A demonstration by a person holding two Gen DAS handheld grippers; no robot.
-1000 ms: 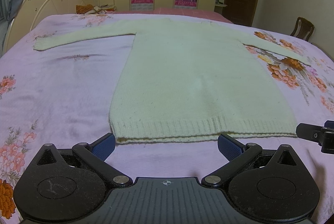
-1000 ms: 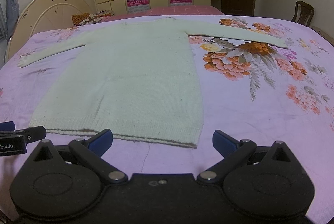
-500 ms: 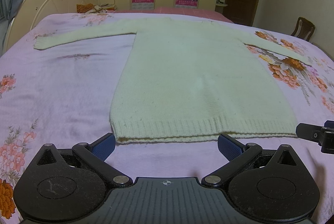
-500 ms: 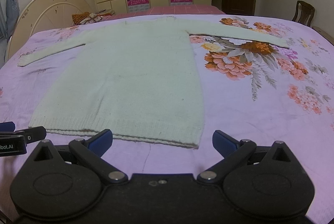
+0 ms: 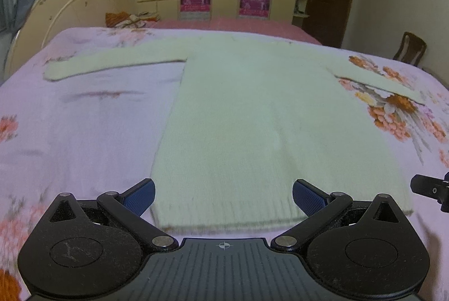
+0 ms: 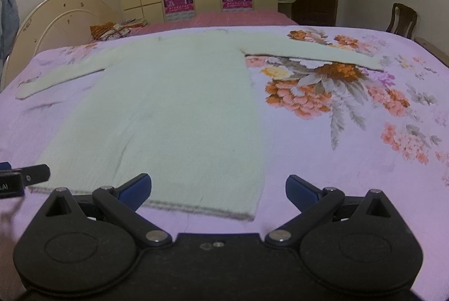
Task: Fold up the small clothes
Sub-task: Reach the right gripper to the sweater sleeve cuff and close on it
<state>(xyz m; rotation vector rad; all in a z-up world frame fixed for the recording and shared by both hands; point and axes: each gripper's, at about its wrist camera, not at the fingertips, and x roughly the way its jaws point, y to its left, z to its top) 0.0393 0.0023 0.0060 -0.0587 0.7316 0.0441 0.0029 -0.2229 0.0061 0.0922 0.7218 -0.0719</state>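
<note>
- Here, in my left wrist view, my left gripper [image 5: 223, 195] has its blue fingers [image 5: 140, 195] spread wide and holding nothing — they straddle the ribbed hem of the cream sweater [image 5: 252, 115] at the bottom centre of the frame.
- The sweater lies flat on the floral bedspread [image 5: 84, 127], filling the middle, one sleeve reaching to the upper left and the other to the right.
- At the right edge, a tip of my right gripper [image 5: 429, 188] shows.
- In my right wrist view, my right gripper [image 6: 218, 190] is likewise wide open and empty — the sweater [image 6: 174, 110] sits left of centre, its lower right hem corner between my fingers [image 6: 301, 190].
- The bedspread [image 6: 350, 146] fills the right half.
</note>
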